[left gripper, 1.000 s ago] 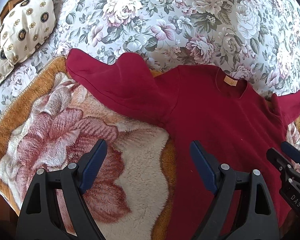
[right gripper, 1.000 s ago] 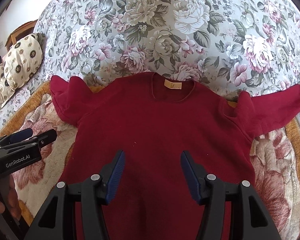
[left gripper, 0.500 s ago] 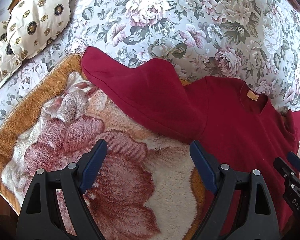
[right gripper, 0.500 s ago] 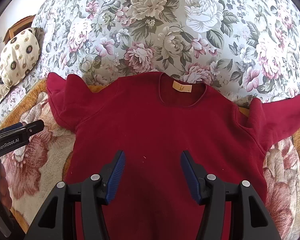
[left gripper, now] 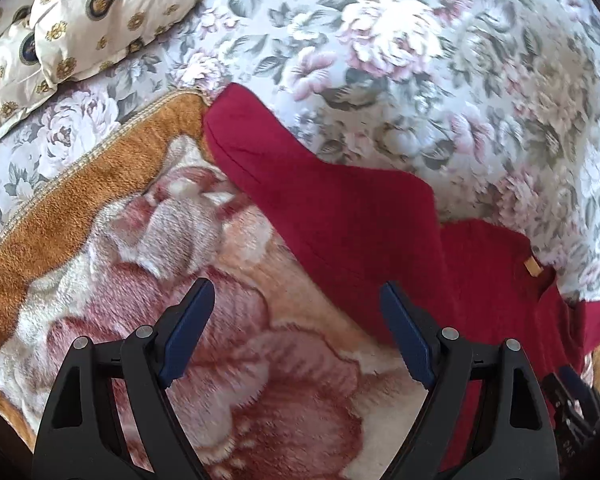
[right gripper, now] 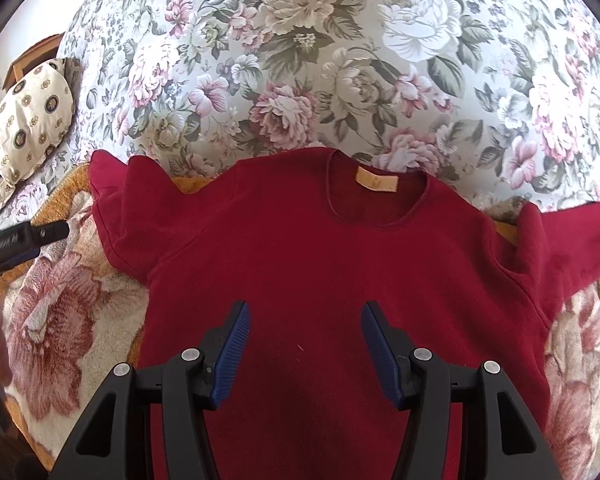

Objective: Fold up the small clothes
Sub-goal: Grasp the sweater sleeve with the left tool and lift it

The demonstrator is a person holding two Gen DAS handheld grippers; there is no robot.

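Observation:
A dark red sweater lies flat, front up, on a plush flowered blanket, its orange neck label toward the far side. Its left sleeve stretches out across the blanket and onto the floral bedspread. My left gripper hovers open over the blanket, just short of that sleeve, with nothing between its fingers. My right gripper stands open above the sweater's chest, empty. The tip of the left gripper shows at the left edge of the right wrist view.
A floral bedspread covers the bed beyond the sweater. Cream pillows with gold medallions lie at the far left. The blanket's orange border runs along its left edge. Wooden furniture stands behind the pillows.
My left gripper has slid left, off the sweater's body and over the blanket, toward the left sleeve. The right gripper has moved slightly nearer the collar. Both stay open.

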